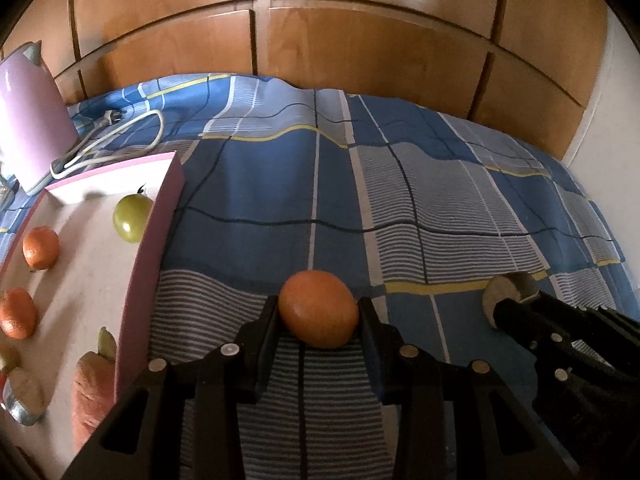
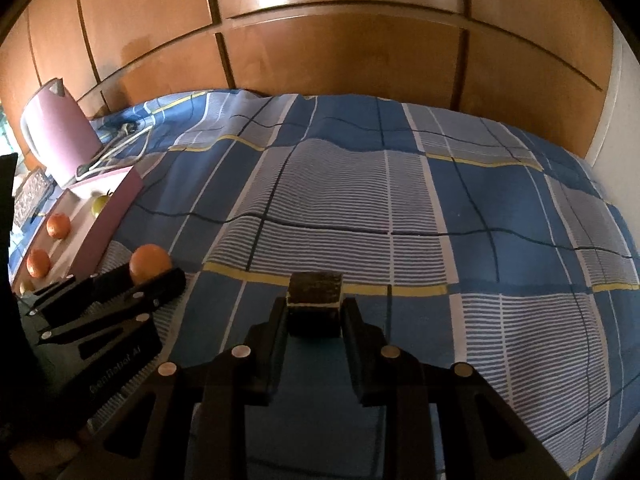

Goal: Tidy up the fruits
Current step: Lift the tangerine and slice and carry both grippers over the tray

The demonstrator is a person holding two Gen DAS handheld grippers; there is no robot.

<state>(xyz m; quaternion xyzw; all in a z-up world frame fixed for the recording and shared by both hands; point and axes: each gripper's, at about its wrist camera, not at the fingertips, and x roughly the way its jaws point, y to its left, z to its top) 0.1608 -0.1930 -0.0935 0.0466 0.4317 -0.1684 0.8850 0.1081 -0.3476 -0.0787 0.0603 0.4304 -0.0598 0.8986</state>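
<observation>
Between my left tongs [image 1: 319, 312] sits a smooth, egg-shaped orange fruit [image 1: 318, 308], gripped on both sides above the blue checked bedsheet [image 1: 400, 184]. My right tongs [image 2: 314, 308] are closed on a dark, rough-skinned kiwi slice [image 2: 315, 300] with a pale cut face. Left of me, the pink tray [image 1: 152, 264] holds two oranges, a green fruit [image 1: 130, 218] and a carrot; the sheet ahead lies open up to the wooden doors [image 1: 360, 32].

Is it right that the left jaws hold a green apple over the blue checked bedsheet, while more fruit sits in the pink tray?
Not quite: the fruit between the jaws of the left gripper is an orange, not a green apple, as the left wrist view shows. The rest stands: it is over the blue checked bedsheet, and more fruit sits in the pink tray.
</observation>
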